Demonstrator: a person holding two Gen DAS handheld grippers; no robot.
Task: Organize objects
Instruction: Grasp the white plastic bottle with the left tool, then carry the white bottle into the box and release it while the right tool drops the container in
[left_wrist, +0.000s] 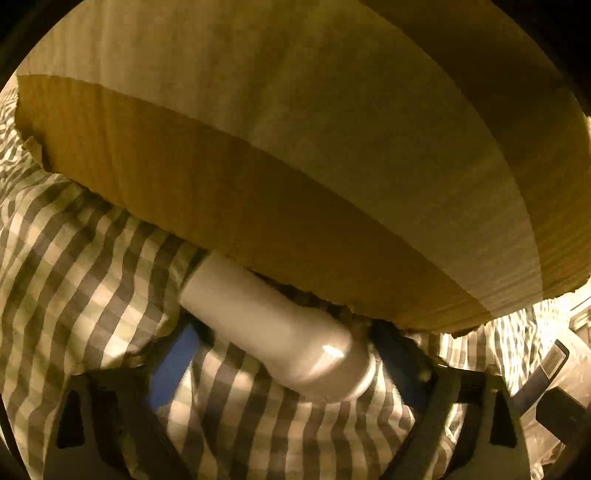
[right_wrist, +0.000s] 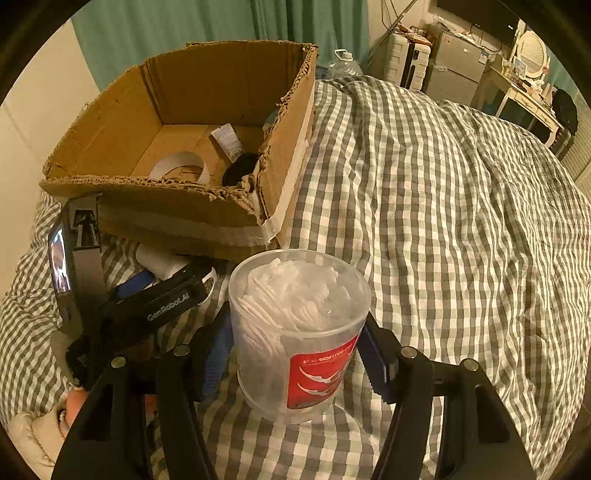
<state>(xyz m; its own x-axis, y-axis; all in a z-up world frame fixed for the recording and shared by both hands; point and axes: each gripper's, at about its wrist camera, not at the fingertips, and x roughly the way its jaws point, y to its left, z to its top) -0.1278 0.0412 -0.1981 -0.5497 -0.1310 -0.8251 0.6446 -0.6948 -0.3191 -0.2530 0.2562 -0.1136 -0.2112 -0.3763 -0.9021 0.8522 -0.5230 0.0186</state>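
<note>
1. White bottle (left_wrist: 273, 328): lies on its side on the checked bedspread (left_wrist: 74, 258), long axis slanting from the cardboard box (left_wrist: 295, 166) wall down to my right; far end tucked under the box edge.
2. My left gripper (left_wrist: 291, 354): blue pads either side of the bottle; whether they press on it I cannot tell.
3. Clear tub of cotton swabs (right_wrist: 299, 332): upright on the spread, just before the box.
4. My right gripper (right_wrist: 295, 354): jaws flank the tub; contact unclear.

Cotton swab jar (right_wrist: 299, 332) between right gripper (right_wrist: 295, 354) fingers, beside cardboard box (right_wrist: 177, 218).
</note>
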